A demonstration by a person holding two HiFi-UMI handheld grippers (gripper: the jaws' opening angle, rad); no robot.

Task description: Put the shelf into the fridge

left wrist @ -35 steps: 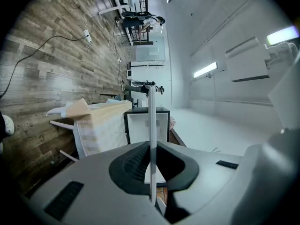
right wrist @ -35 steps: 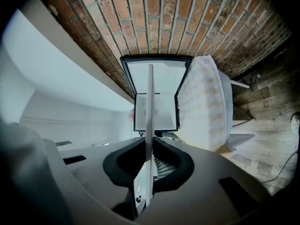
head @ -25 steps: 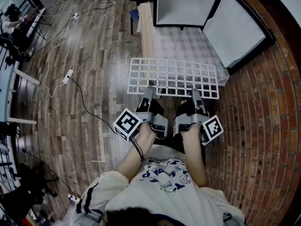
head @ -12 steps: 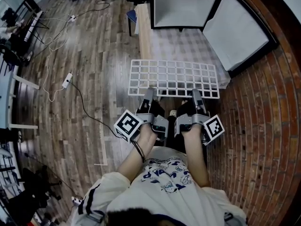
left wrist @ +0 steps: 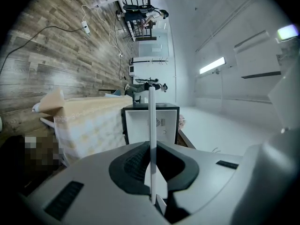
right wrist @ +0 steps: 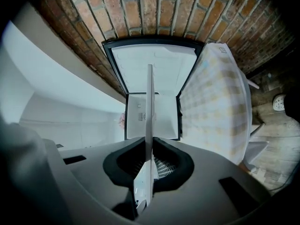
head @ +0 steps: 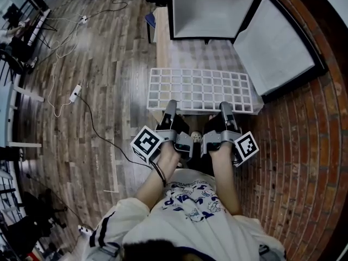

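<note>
A white wire grid shelf is held flat in front of me by its near edge. My left gripper is shut on the shelf's near left part, and my right gripper is shut on its near right part. In each gripper view the shelf shows edge-on as a thin white strip pinched between the dark pads. The small black fridge stands ahead with its white inside facing me, and its door swung open to the right. The fridge also shows ahead in both gripper views.
A low table with a checked cloth lies between me and the fridge, under the shelf. A brick wall runs along the right. Cables and a power strip lie on the wooden floor at the left. Furniture stands at the far left.
The shelf and both grippers have shifted slightly forward toward the fridge, which now sits a little lower and closer in the head view. Both grips are unchanged.
</note>
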